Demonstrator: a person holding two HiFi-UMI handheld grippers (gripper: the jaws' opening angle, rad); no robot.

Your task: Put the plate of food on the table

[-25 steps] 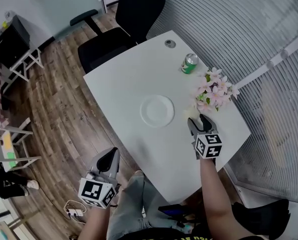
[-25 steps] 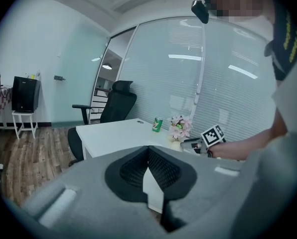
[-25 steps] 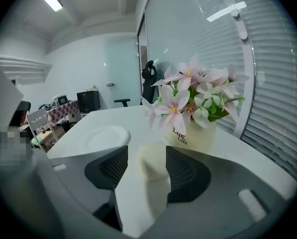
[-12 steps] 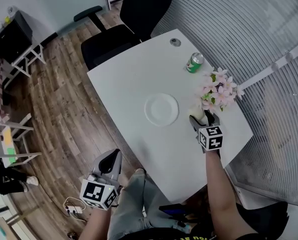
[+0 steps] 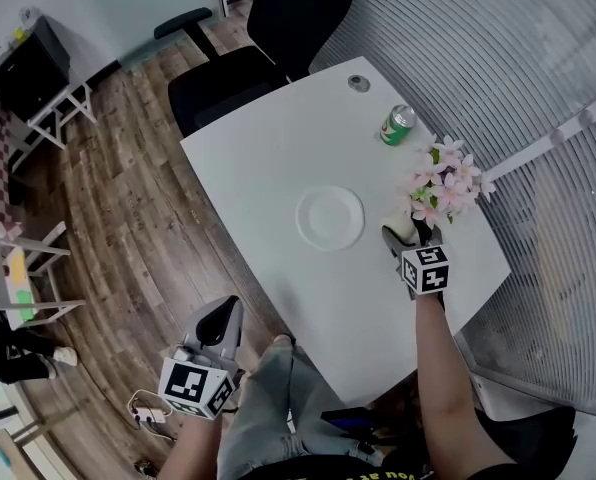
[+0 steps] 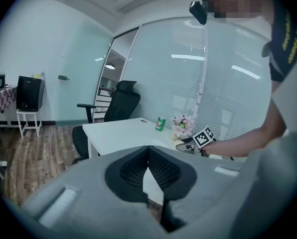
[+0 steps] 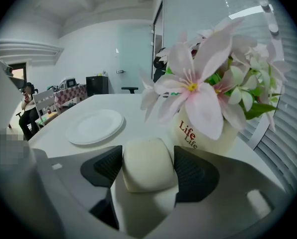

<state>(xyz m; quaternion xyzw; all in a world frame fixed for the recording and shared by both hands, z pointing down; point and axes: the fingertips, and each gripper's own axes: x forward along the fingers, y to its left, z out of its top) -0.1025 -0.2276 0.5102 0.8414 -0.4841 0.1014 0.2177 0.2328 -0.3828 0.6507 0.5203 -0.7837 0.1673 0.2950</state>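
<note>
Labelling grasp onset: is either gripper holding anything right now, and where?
Nothing held. The right gripper has just opened its jaws wide around the cream bun, not gripping it; left gripper shut, empty.

An office is shown: a black swivel chair [image 5: 298, 13] is drawn up to a white table [image 5: 268, 148], glass partition walls [image 5: 538, 88] hung with blinds [image 5: 448, 28] are seen alongside, and wood-look flooring [image 5: 128, 198] is laid throughout.
</note>
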